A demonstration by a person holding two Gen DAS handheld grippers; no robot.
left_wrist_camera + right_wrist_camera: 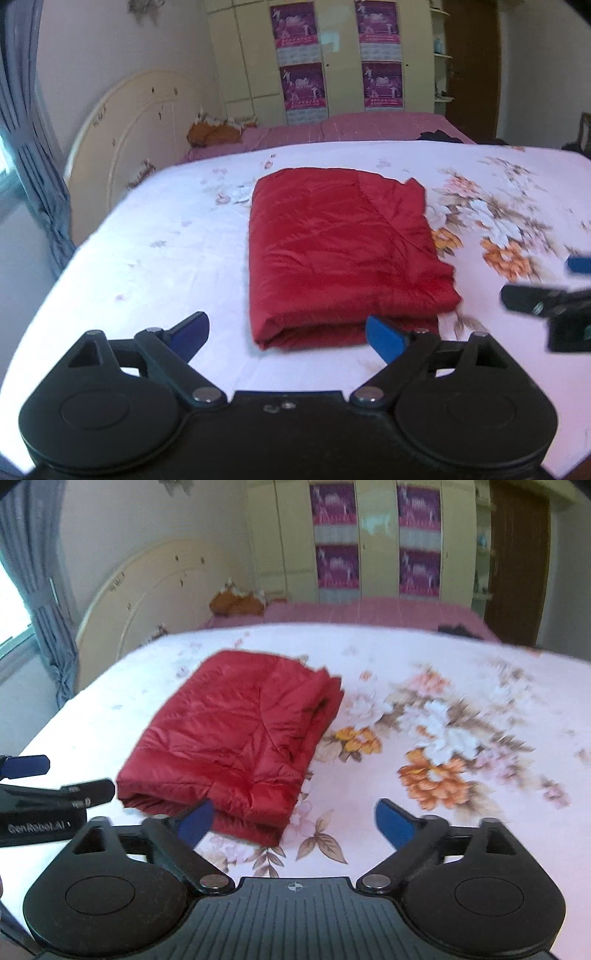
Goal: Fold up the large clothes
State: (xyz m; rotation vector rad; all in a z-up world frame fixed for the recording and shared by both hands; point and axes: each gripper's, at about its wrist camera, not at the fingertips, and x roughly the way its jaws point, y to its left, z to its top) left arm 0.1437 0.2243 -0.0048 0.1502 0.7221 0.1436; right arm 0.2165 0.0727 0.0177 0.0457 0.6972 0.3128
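Red garment (343,254): folded into a compact rectangle on the floral bed (155,236), long axis running away from both grippers. Left gripper (291,332): nearer, jaws apart, empty. Right gripper (295,819): offset rightward, spread wide, empty.

Both tools share one build: a black body with two round hubs, triangular cut-outs in the link arms and silver pivot pins. The left gripper (287,332) carries blue pads (384,338) on its fingers and small screws at its centre. The right gripper (295,821) has a ribbed plate with a crosshair mark (296,887).
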